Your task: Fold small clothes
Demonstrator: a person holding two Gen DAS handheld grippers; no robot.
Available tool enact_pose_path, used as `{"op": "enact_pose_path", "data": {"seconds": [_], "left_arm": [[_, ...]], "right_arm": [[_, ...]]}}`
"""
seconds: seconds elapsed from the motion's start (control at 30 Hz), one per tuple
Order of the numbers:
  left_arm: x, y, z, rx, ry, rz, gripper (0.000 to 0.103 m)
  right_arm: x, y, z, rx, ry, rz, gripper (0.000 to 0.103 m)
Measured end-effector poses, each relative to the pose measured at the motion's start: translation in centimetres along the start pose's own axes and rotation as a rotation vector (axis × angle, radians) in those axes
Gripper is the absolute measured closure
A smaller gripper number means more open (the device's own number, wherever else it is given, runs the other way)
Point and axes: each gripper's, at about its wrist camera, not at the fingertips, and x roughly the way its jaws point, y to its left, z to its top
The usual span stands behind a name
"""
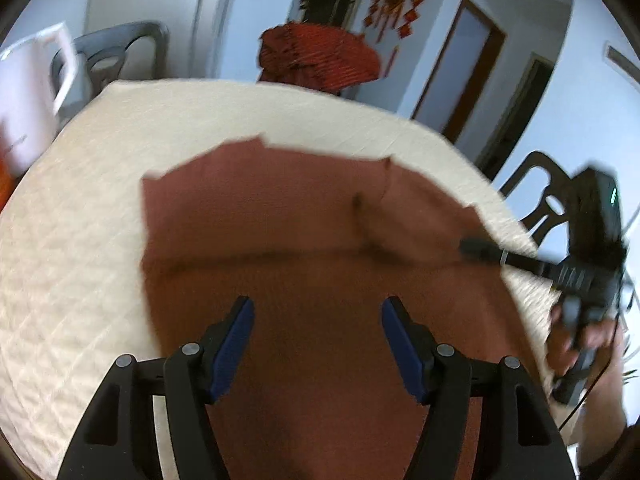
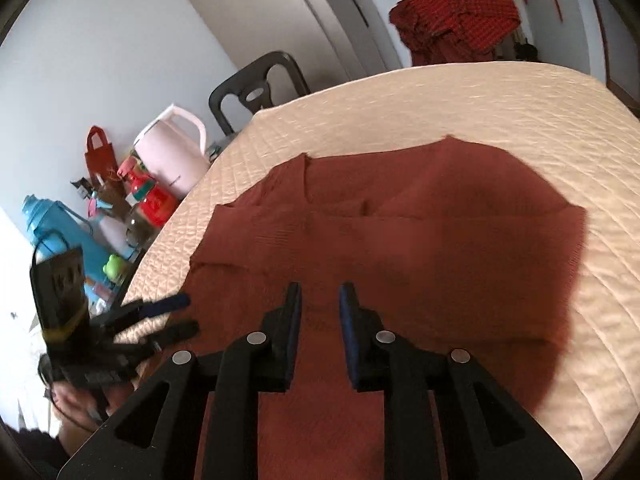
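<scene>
A rust-brown knit garment (image 1: 300, 240) lies spread on the cream quilted table cover (image 1: 80, 240), with a fold across its middle and a sleeve lying over it. My left gripper (image 1: 318, 312) hovers over its near part, jaws wide apart and empty. In the right wrist view the same garment (image 2: 420, 248) fills the centre. My right gripper (image 2: 320, 300) sits just above it, its blue pads a narrow gap apart with nothing pinched between them. From the left wrist view, the right gripper (image 1: 468, 247) reaches in over the garment's right edge.
A red checked cloth (image 2: 456, 16) is heaped beyond the table's far edge. A dark chair (image 2: 256, 88) stands at the far left corner, another (image 1: 540, 196) at the right. A pink kettle (image 2: 172, 152), a blue flask (image 2: 60, 232) and bottles crowd the left side.
</scene>
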Motion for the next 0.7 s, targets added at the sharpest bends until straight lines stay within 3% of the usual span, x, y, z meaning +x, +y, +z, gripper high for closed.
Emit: {"op": "enact_pose_path", "data": {"seconds": [0.1,0.2,0.37,0.47,0.5,0.7], "left_arm": [[1.3,-1.7,2.5,0.034,-0.018,-0.022,0.034],[4.6,-2.8,4.7,0.041,0.02,-0.038,0.035],[9.8,-3.6,5.8,0.067,0.109,-0.002,0.054],[10.4,-4.1,5.8,0.094,0.1,0.015,0.079],[10.4,-4.4,6.0,0.093,0.11,-0.012,0.098],[7.1,-6.1,8.0,0.137,-0.013,-0.09,0.098]], "right_arm": [[-0.6,-1.3,-1.0,0.033,-0.006,-0.047,0.083],[-1.0,-2.0,-1.4,0.066,-0.017,-0.051,0.083],[-1.9,-3.7,-1.9,0.112,-0.044,-0.071,0.083],[-1.9,-4.7,-1.6,0.137,-0.064,-0.081,0.083],[-1.8,-5.2,-1.5,0.149,-0.067,-0.089,0.083],[-2.5,-6.3,-1.2,0.181,-0.116,-0.141,0.083]]}}
